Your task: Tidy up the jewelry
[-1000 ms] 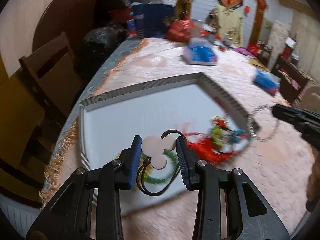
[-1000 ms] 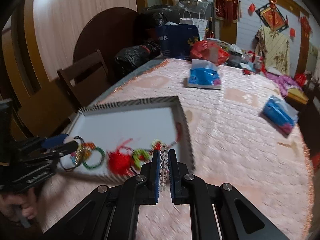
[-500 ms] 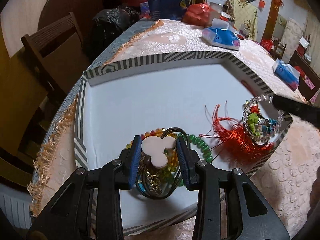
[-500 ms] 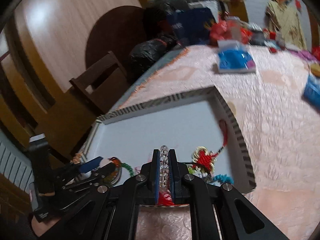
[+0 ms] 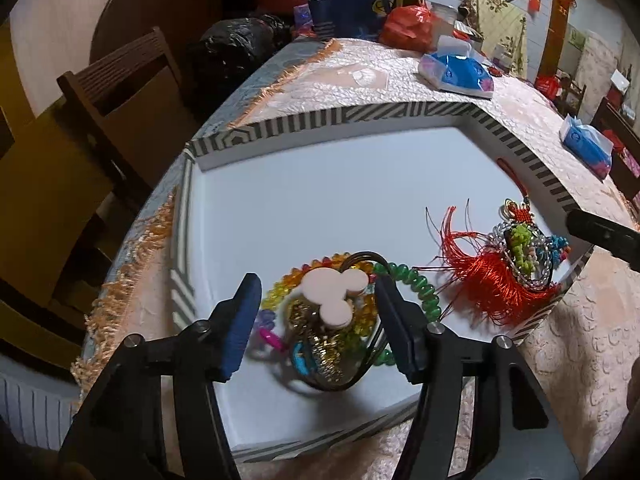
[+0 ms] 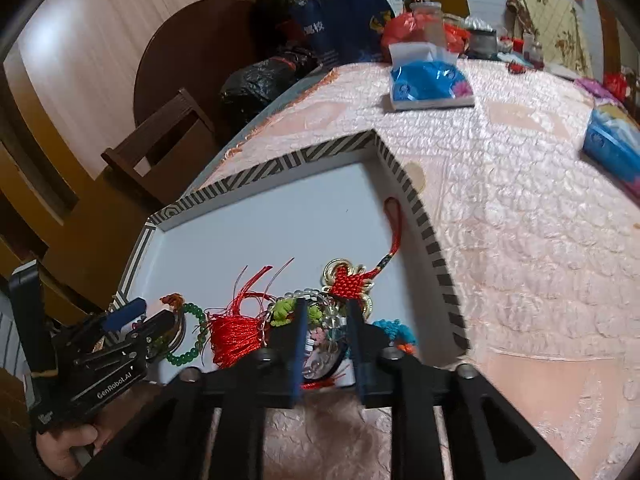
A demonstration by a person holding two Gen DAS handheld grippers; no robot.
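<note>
A white tray with a striped rim [image 5: 320, 118] [image 6: 280, 164] holds the jewelry. My left gripper [image 5: 316, 300] is open over the tray's near left part. A white mouse-shaped pendant on a black cord [image 5: 334, 292] lies between its fingers on a rainbow bead bracelet [image 5: 288, 284], a green bead bracelet [image 5: 416, 284] and gold charms. My right gripper [image 6: 324, 320] is open over the tray's near right corner. A clear bead bracelet [image 6: 332, 316] lies below it beside a red knot tassel [image 6: 348, 282] [image 5: 488, 280].
The tray sits on a pink textured tablecloth [image 6: 520, 220]. Blue tissue packs [image 6: 428, 84] [image 5: 456, 72] lie further back, another at the right [image 6: 612, 144]. A wooden chair [image 5: 120, 92] stands left of the table. Bags are piled at the far end.
Both grippers came down over the tray and opened. The pendant left the left gripper and the clear bead bracelet left the right one; both now lie in the tray.
</note>
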